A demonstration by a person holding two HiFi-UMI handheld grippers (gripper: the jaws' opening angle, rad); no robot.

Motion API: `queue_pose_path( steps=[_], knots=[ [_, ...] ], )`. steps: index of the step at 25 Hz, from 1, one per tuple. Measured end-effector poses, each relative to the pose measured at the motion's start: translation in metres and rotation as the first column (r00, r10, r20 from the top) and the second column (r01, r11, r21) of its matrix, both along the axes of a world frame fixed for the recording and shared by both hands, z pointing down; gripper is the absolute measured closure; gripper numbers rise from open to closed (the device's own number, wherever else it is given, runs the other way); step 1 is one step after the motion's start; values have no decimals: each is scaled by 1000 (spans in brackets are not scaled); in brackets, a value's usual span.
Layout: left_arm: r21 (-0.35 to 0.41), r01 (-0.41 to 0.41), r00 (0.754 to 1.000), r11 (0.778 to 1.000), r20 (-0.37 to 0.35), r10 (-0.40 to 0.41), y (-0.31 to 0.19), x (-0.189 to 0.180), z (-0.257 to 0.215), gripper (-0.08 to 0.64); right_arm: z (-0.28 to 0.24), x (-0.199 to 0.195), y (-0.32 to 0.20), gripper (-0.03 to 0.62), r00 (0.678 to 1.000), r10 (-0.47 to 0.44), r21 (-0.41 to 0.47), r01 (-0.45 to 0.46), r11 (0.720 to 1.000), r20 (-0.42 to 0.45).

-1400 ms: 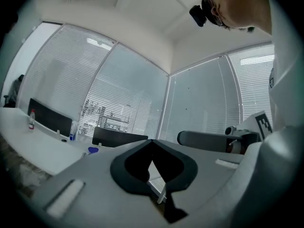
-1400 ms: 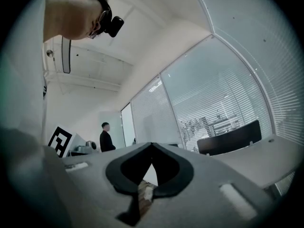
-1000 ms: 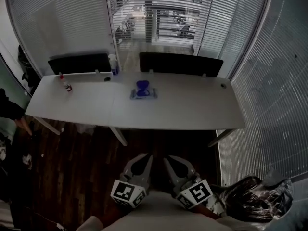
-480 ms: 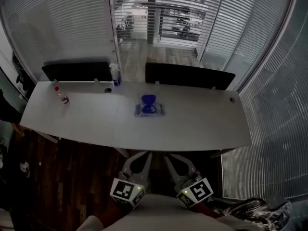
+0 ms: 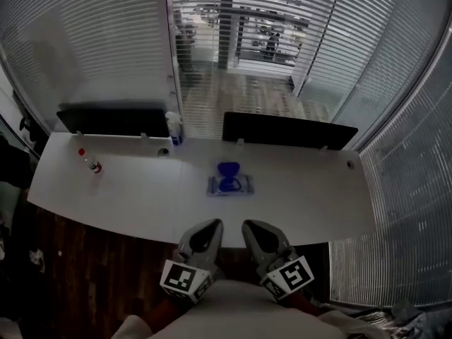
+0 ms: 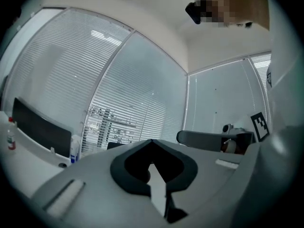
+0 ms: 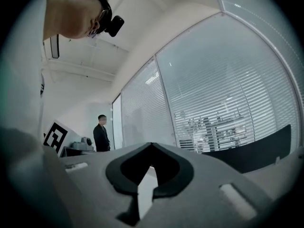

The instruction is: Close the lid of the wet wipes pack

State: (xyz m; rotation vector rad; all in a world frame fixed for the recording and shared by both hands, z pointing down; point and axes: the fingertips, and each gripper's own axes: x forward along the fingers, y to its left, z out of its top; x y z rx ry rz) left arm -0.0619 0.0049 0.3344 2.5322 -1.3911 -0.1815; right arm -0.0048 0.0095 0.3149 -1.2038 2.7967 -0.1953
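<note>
Your left tool [image 5: 210, 226] and right tool [image 5: 248, 226] sit side by side at 6 o'clock in the head view, close to your body and pointing level toward 12 o'clock. Their tips are just over the near edge of the white counter [image 5: 141, 196]. In its own view, the left tool's two jaws meet at the tip with nothing between them. The right tool's jaws are likewise pressed together and hold nothing. The wet wipes pack [image 5: 229, 184] lies flat on the counter at 12 o'clock from both tools, roughly on the line that runs between them. It is well apart from the tips, with bare counter in between. Its blue lid [image 5: 227, 169] stands raised at the pack's 12 o'clock end, so the pack is open. At 9 o'clock from the pack, far along the counter, a small bottle [image 5: 90, 162] with a red cap stands upright. A spray bottle [image 5: 174, 127] stands at the pack's 11 o'clock by the back edge. Two dark screens [image 5: 288, 131] line that back edge, with slatted blinds [image 5: 85, 41] behind them. In the right gripper view, a person [image 7: 101, 133] stands far off at 9 o'clock.
</note>
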Motion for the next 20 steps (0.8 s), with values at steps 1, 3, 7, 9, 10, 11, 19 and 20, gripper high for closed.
queue_pose_path(
  steps=[1,3,7,9,10,11,19,20],
  knots=[
    [9,-4,1000,1000,8,4,-8,-4,-1,557,0,-4,-7,592,1000,2,10,-2,1000,-1],
    [17,-11,1000,1000,18,11,-20,-9,0,557,-2,-10,-19,592,1000,5,25,-5,1000,-7],
    [-1,-19,1000,1000,19,19,-33,-8,-5,557,-17,-10,-34,592,1000,17,30,-17,999,-5],
    [-5,-18,1000,1000,22,18,-40,-6,-7,557,-18,-9,-41,592,1000,22,31,-22,999,-4],
    [-8,-18,1000,1000,23,18,-43,-5,-5,557,-17,-8,-44,592,1000,23,34,-23,999,-4],
    [-8,-16,1000,1000,23,16,-46,-4,-3,557,-15,-7,-47,592,1000,22,37,-22,999,-4],
    [9,-1,1000,1000,24,1,-61,7,7,557,-6,4,-62,592,1000,13,33,-13,999,-3],
    [10,1,1000,1000,27,-1,-62,10,5,557,-6,6,-63,592,1000,11,36,-11,999,-2]
  ],
)
